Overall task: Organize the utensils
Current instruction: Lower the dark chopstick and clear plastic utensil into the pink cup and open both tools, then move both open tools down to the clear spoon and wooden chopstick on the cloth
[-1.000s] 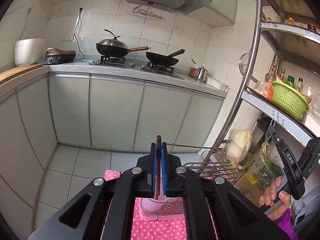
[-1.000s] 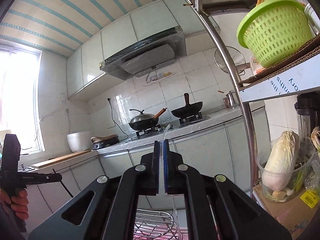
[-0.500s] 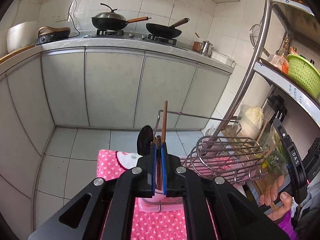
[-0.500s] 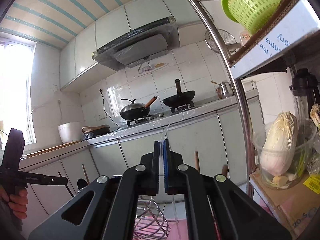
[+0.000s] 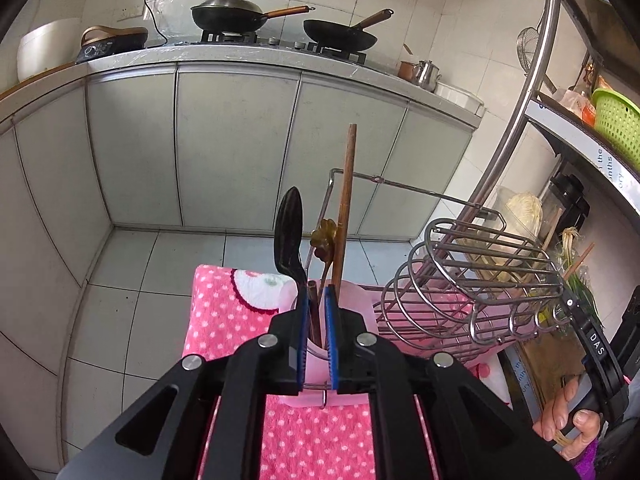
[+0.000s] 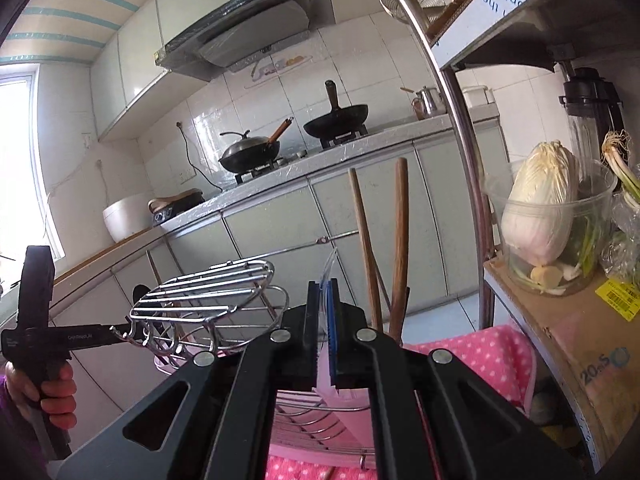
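My left gripper (image 5: 316,300) is shut on a brown wooden stick (image 5: 315,316) over a pink utensil cup (image 5: 352,300). The cup holds a black spoon (image 5: 289,236), a long wooden chopstick (image 5: 346,200) and a flower-topped utensil (image 5: 324,238). My right gripper (image 6: 325,292) is shut on a thin clear plastic utensil (image 6: 329,266) above the wire dish rack (image 6: 208,300). Two wooden handles (image 6: 400,240) stand upright just right of it.
The rack (image 5: 476,276) sits on a pink polka-dot towel (image 5: 224,312). A metal shelf pole (image 6: 460,152) and a tub with cabbage (image 6: 540,216) stand to the right. Grey cabinets (image 5: 236,148) with woks (image 5: 228,14) lie beyond. The other hand-held gripper (image 5: 592,352) shows at the right.
Both cameras have tilted downward and come closer to the rack and cup. The utensils in the cup now show fully. Both grippers stay shut.
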Action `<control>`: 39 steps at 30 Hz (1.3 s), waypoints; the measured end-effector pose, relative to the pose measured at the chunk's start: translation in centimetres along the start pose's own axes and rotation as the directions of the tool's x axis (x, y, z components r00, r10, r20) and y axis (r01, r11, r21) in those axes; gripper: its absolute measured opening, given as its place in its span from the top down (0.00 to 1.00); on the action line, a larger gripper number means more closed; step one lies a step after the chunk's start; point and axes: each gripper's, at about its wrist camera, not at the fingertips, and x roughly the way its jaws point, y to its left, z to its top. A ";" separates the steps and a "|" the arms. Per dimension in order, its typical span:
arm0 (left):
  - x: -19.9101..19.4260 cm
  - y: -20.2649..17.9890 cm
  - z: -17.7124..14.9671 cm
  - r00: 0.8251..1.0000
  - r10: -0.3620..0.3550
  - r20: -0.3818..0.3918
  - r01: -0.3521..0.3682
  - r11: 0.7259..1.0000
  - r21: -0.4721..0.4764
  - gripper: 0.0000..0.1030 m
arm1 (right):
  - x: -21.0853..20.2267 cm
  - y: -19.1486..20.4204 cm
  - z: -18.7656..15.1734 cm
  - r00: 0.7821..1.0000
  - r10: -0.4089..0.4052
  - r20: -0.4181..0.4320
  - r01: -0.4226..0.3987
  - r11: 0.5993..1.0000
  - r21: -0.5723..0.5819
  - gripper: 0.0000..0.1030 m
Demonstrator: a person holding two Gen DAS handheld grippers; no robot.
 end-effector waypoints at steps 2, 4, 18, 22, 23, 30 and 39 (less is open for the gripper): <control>-0.6 0.3 0.1 1.000 0.005 0.013 -0.005 1.000 -0.009 0.79 | -0.1 -0.1 0.1 1.000 -0.008 -0.024 0.008 1.000 0.005 0.80; -1.5 0.6 0.2 0.999 -0.004 0.035 0.005 1.000 -0.020 0.69 | -0.5 -0.3 0.2 0.999 -0.013 -0.030 0.013 1.000 0.011 0.58; -6.0 1.8 -1.4 0.997 0.007 0.072 -0.003 0.999 -0.050 0.66 | -5.2 0.6 -0.8 0.994 -0.094 -0.063 0.091 0.995 -0.051 0.58; -7.2 2.5 -3.5 0.999 -0.005 0.041 0.008 0.997 -0.071 0.66 | -7.5 0.5 -2.8 0.988 -0.116 -0.097 0.113 0.993 -0.040 0.58; -7.4 2.5 -4.3 1.000 -0.012 0.029 0.014 0.997 -0.074 0.66 | -7.9 0.4 -3.6 0.986 -0.124 -0.112 0.120 0.992 -0.040 0.58; -4.2 0.7 -11.1 0.973 -0.097 -0.211 0.081 0.993 -0.084 0.66 | -7.4 -0.4 -10.9 0.908 -0.121 -0.401 0.138 0.990 0.013 0.58; 2.7 -4.4 -16.7 0.849 -0.153 -0.505 0.134 0.988 -0.075 0.73 | -7.4 0.1 -15.1 0.839 -0.048 -0.542 0.094 0.994 0.057 0.58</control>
